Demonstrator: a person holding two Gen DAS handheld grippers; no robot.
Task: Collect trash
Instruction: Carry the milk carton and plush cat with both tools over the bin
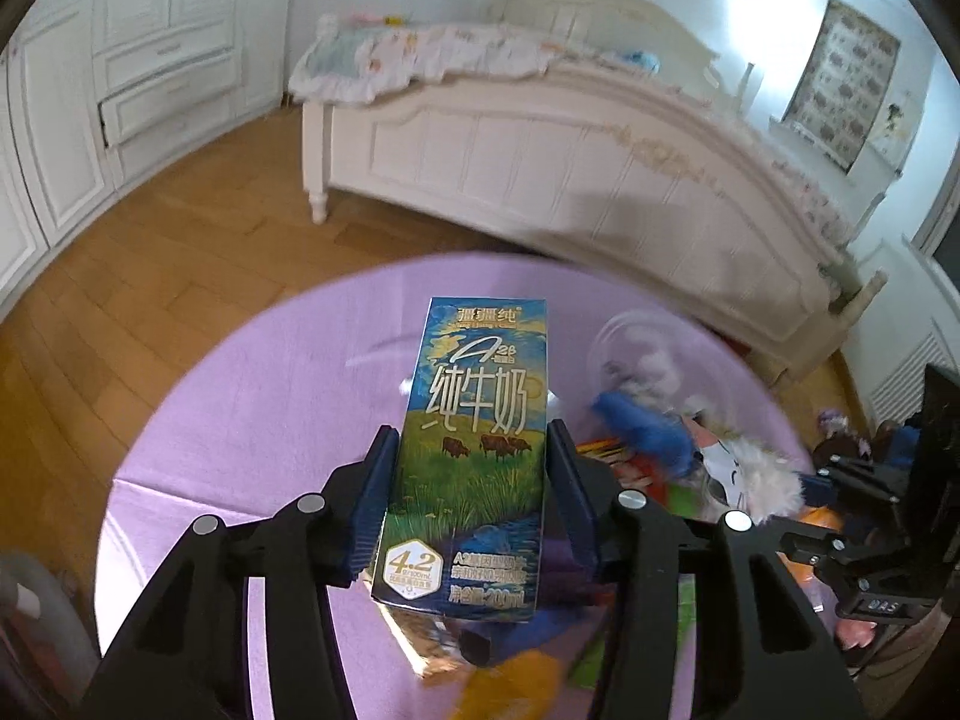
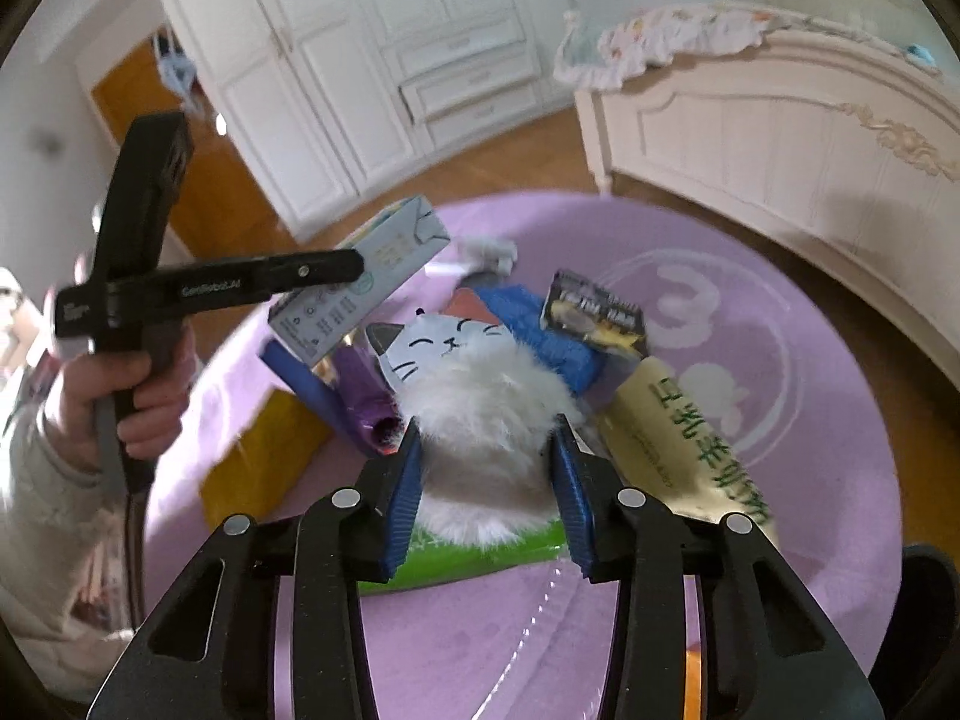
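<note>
Left gripper (image 1: pixel 471 492) clamped on a milk carton (image 1: pixel 474 450): blue pads flat against both narrow sides, carton upright and lifted clear of the round purple rug (image 1: pixel 252 420). Right-wrist view confirms it: person's hand (image 2: pixel 129 396) on the handle at far left, carton (image 2: pixel 360 276) held tilted above the rug's (image 2: pixel 780 480) left edge. Under and right of the carton is the trash pile on the rug: yellow flat packet (image 2: pixel 264 456), purple wrapper (image 2: pixel 360 390), blue fuzzy piece (image 2: pixel 540 324), small dark snack sachet (image 2: pixel 594 312), beige pouch with green lettering (image 2: pixel 678 438). Right gripper (image 2: pixel 486 468) sits around the white fluffy cat-face plush (image 2: pixel 474 396); fingers (image 2: pixel 405 492) bracket its fur on both sides, fur bulges over the pad edges, looks squeezed, so gripping the plush, which still lies on a green packet (image 2: pixel 480 558) on the rug. Left-wrist view shows the plush (image 1: pixel 750 474) and blue piece (image 1: pixel 648 426) motion-blurred, right gripper's body at the far right edge. Background: white wardrobe (image 1: pixel 120 90), wood floor (image 1: pixel 180 252), cream bed footboard (image 1: pixel 540 162) with floral bedding (image 1: pixel 420 54).
</note>
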